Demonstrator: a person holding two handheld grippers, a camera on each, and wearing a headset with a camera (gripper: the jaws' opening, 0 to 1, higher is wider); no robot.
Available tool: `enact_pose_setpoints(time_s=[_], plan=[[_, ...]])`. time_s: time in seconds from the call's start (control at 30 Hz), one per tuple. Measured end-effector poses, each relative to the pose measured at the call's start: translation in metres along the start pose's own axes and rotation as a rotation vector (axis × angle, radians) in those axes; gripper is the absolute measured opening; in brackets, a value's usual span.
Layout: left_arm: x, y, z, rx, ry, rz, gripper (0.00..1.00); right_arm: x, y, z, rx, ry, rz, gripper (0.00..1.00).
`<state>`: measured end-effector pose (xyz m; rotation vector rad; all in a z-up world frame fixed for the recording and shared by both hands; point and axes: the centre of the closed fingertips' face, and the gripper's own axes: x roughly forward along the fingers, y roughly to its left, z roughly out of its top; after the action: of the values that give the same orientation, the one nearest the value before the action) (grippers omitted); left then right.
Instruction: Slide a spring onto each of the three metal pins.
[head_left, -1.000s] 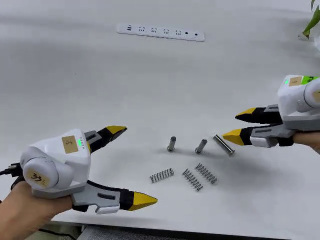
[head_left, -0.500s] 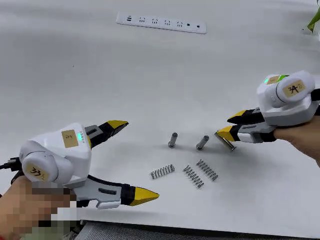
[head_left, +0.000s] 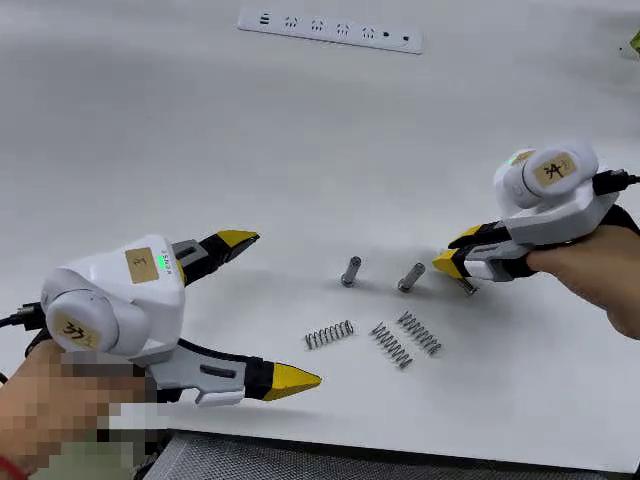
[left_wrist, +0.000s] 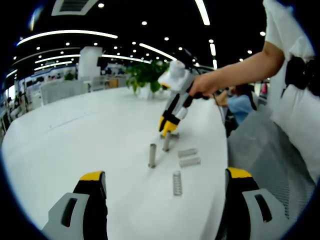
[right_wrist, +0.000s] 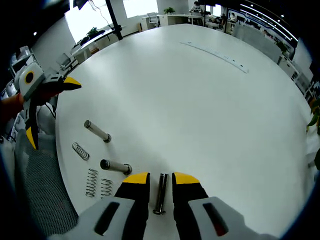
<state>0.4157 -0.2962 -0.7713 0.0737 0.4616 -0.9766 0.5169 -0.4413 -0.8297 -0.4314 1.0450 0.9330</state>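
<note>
Head view: left gripper (head_left: 278, 308) jaws spread; right gripper (head_left: 455, 250) jaws narrowly straddle lying pin (right_wrist: 161, 192).

Open-plan office: ceiling strip lights (left_wrist: 75, 35), desk rows (left_wrist: 60, 90), potted plant (left_wrist: 145, 75).

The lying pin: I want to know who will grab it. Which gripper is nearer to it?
Right. The right gripper has the lying pin between its open jaws; the left gripper hangs far off, on the other side of the springs.
</note>
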Motion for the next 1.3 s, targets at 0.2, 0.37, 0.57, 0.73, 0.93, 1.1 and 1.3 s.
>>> enact_pose_setpoints(time_s=[0.2,0.37,0.57,0.73,0.93,1.1,1.3], plan=[[0.0,0.0,0.0,-0.004,-0.007,0.001,1.0,0.004,0.0,-0.002,0.014,0.032,0.002,0.18],[-0.001,0.001,-0.001,-0.01,-0.011,0.003,1.0,0.011,-0.006,-0.006,0.014,0.063,-0.005,0.16],[-0.001,0.002,-0.003,-0.017,-0.011,0.007,1.0,0.011,-0.004,-0.008,0.018,0.081,-0.007,0.15],[-0.001,0.003,-0.003,-0.022,-0.015,0.007,1.0,0.011,-0.004,-0.009,0.019,0.091,-0.013,0.14],[0.0,0.003,-0.002,-0.025,-0.017,0.005,1.0,0.011,-0.005,-0.009,0.01,0.102,-0.022,0.12],[0.001,0.002,-0.003,-0.026,-0.018,0.002,1.0,0.012,-0.005,-0.009,0.011,0.107,-0.026,0.1],[0.001,0.001,-0.003,-0.027,-0.016,-0.001,1.0,0.011,-0.005,-0.009,0.016,0.111,-0.035,0.1]])
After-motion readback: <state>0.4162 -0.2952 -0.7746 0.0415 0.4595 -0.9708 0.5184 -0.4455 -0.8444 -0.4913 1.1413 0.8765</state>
